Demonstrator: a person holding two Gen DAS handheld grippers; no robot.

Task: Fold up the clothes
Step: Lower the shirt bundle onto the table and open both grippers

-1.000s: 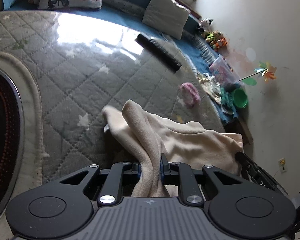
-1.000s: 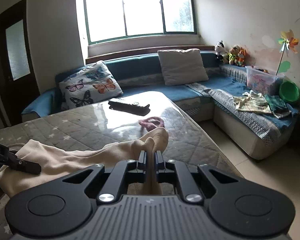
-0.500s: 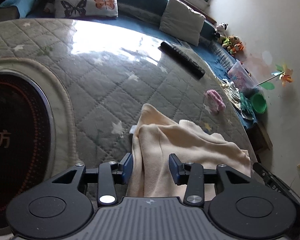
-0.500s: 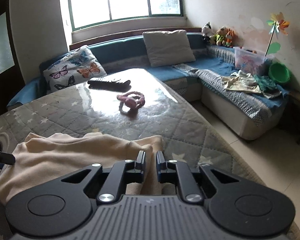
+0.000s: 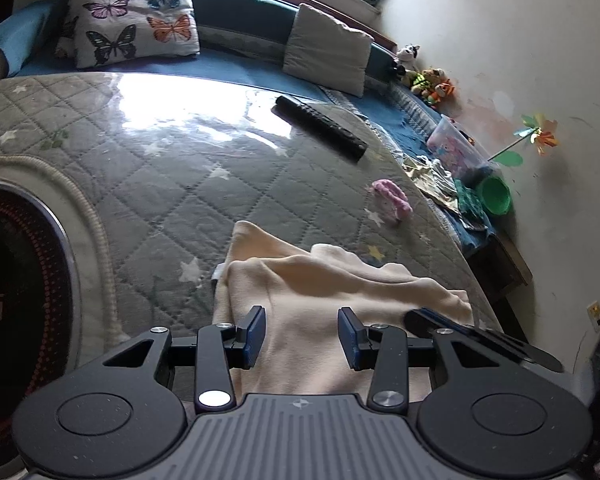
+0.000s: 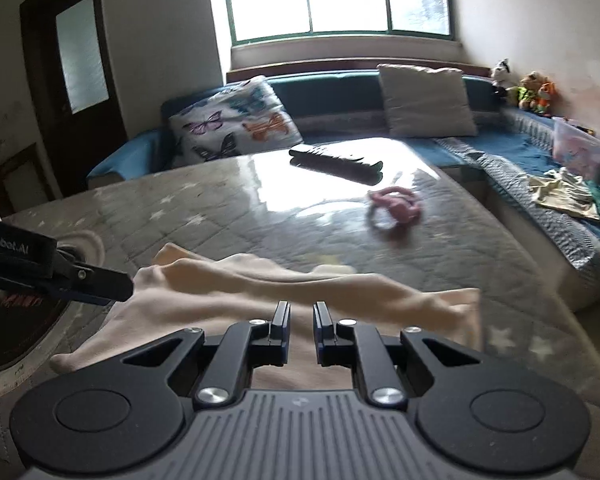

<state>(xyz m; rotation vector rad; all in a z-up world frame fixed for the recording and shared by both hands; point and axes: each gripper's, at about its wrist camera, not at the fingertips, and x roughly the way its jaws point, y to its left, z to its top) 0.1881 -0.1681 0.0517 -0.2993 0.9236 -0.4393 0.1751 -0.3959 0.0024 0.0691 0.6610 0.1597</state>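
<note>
On the quilted table [image 5: 172, 168], near its front edge, lies the cream garment [image 5: 324, 292], loosely folded. Left hand-held gripper [image 5: 302, 336]: jaws wide apart above the cloth, gripping nothing. Right hand-held gripper [image 6: 301, 330]: jaws narrowly parted over the garment [image 6: 260, 284], nothing between them. Black remote [image 5: 320, 128] and pink item [image 5: 392, 196] lie well beyond.

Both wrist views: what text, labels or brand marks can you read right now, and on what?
"方": a red character on the round dark glass panel set in the table, left wrist view; anything beside it is cut off.
"nRobot.AI": white lettering, first letters cut off, on the black left gripper body, right wrist view.
Small emblem on the grey ribbed housing of each gripper: too small to read.
Nothing readable on the cream fleece garment.
</note>
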